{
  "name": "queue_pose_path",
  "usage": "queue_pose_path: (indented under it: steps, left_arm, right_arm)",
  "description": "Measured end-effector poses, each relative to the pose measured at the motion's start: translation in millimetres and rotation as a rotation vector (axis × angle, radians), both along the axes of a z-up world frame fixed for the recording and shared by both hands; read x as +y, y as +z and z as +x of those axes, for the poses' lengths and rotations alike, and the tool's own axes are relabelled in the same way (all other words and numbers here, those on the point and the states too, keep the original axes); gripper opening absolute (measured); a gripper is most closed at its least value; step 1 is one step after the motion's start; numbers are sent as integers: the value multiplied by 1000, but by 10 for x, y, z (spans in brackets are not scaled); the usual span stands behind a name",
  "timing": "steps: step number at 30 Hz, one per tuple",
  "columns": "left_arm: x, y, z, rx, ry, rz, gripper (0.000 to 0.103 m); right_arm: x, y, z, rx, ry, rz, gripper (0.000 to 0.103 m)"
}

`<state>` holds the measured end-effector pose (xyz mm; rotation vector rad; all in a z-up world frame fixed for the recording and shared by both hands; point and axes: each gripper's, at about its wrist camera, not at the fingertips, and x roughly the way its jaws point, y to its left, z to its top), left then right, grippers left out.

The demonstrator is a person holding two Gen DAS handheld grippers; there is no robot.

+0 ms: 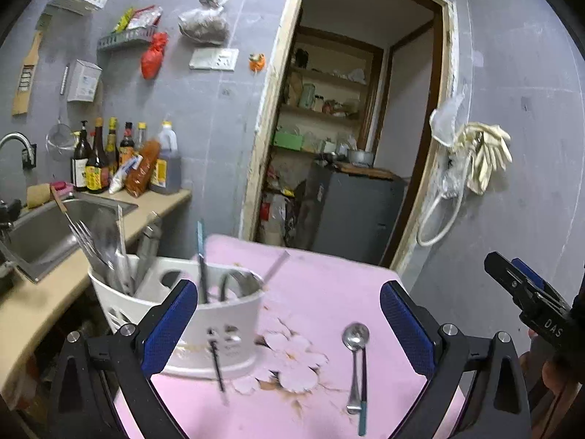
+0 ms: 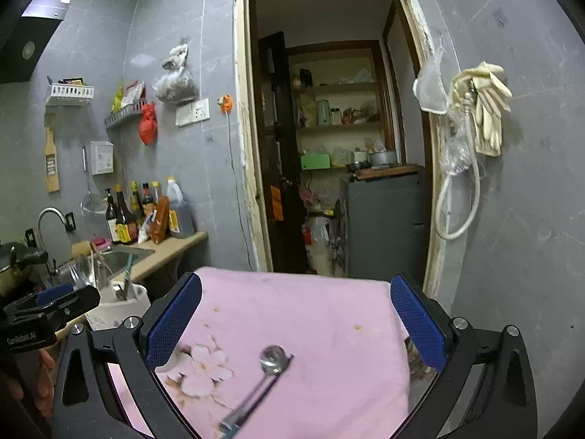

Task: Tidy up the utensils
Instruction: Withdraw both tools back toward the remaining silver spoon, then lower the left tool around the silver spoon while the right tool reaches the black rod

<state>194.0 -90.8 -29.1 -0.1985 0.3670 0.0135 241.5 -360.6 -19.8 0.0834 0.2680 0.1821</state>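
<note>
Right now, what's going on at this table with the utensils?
A person holds a gripper in each hand over a pink cloth. Both the left gripper and the right gripper are open and hold nothing. A white utensil holder already has a fork, chopsticks and other utensils standing in it. A spoon and a chopstick lie side by side on the cloth, not yet picked up.

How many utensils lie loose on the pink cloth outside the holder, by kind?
Spoon: 1
Chopsticks: 2, one beside the spoon, the other at the front of the white holder
Total: 3 on the pink cloth
</note>
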Motion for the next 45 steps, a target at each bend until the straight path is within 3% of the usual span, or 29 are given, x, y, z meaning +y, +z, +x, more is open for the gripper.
queue_pose_path:
  steps: [12,24,27,29,31,37,41,45]
  left_arm:
    - [-371,-380,229,92,-25,45,101]
    - [-580,-782,661,279,-123,64,101]
    - [-589,-888,806,325,-149,28,98]
    - [-596,-938,894,343,-158,10,90]
    - [-619,-1000,1001,365,-165,-6,85]
    - [-627,-1242,1395,445,-211,-115,74]
    - [-649,-1366,1591,475,-240,-123,69]
    - [-631,-1436,1729,484,-257,-151,65]
  right_arm:
    - [-138,-628,341,144,42,-2,102]
    - [-239,-1356,1135,438,211,85,100]
    - [-208,-1518,1298,497,229,83,83]
    - [-187,-1606,1355,523,234,79,75]
    - [-173,-1654,1363,535,238,81,75]
    - [-168,-1783,1358,576,259,85,61]
    - [-116,-1860,1391,607,277,80,51]
    - [-40,-1860,1361,613,283,59,51]
